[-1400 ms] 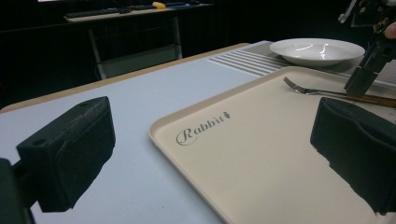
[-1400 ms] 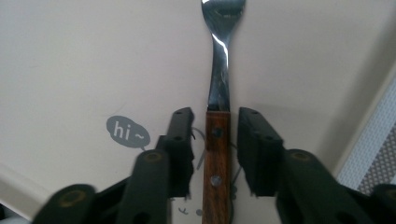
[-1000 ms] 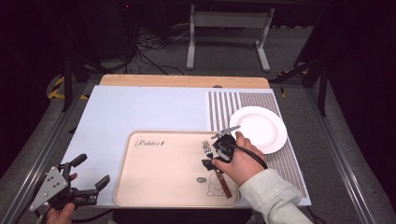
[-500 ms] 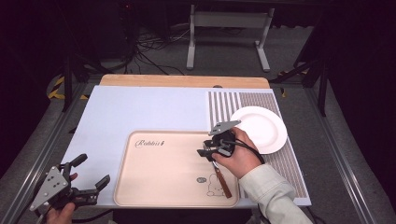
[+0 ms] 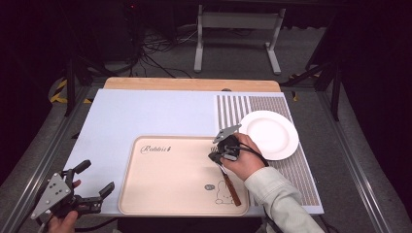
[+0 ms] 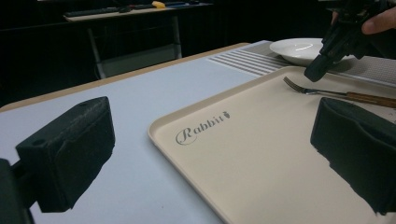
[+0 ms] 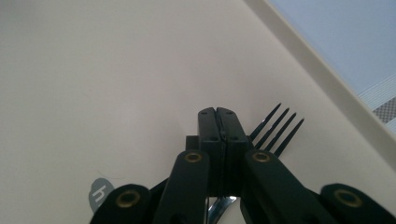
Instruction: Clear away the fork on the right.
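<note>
Fork (image 7: 275, 128) now clenched by right tongs (image 7: 218, 114), which have just closed; left tongs (image 6: 210, 154) released.

This looks like a lab or a test room, not a home. The room is very dark, with black all around. Lots of black cables (image 5: 160, 48) lie in a tangle on the grey floor (image 5: 311, 53). A metal stand (image 5: 236, 36) sits behind the surface (image 5: 145, 116). The surface is a plain work one with a pale blue mat on it and metal rails (image 5: 48, 150) along its sides. Yellow and black tape (image 5: 60, 90) marks the floor. Far back in the left claw view, another long bench (image 6: 126, 14) with things on it stands in the dark.
</note>
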Action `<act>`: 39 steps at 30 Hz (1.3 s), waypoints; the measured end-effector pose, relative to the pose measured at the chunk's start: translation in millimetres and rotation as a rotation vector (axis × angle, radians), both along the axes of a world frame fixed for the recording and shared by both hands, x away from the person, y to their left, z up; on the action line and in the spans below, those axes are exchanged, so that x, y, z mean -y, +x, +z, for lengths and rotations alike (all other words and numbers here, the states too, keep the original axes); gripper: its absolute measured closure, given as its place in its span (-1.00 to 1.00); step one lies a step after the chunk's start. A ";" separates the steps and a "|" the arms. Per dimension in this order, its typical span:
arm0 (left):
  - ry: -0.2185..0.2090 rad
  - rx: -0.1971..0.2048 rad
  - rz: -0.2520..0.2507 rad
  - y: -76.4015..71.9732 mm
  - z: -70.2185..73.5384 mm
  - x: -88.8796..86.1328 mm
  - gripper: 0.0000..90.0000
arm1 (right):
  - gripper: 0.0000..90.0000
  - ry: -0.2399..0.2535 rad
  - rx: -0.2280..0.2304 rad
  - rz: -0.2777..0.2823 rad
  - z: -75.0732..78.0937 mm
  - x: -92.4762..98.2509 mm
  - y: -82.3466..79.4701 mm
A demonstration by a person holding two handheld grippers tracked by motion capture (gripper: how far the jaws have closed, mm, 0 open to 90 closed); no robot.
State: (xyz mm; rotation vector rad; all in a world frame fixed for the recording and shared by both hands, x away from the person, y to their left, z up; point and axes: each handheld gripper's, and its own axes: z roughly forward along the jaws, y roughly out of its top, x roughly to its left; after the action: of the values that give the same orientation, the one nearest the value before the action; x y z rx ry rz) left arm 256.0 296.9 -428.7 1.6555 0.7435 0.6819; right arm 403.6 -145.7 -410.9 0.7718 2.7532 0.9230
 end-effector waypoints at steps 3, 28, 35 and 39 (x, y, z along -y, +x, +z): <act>-0.002 0.003 0.003 -0.2 0.0 0.2 -0.99 | 1.00 -0.022 -0.013 0.000 -6.6 -0.2 2.5; 0.009 0.001 -0.008 -0.1 0.3 0.6 -0.99 | 1.00 -0.077 -0.060 -0.029 -21.9 -1.3 5.6; 0.008 0.001 -0.008 0.0 0.3 0.5 -0.99 | 1.00 -0.086 -0.060 -0.052 -21.0 3.9 7.8; 0.009 0.001 -0.008 -0.1 0.3 0.6 -0.99 | 1.00 -0.094 -0.060 -0.073 -20.4 9.0 9.4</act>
State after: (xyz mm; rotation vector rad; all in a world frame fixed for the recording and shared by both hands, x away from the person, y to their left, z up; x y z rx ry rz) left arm 255.9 296.3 -428.4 1.6658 0.7337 0.6814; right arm 412.9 -154.7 -431.2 0.8910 2.7757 0.7636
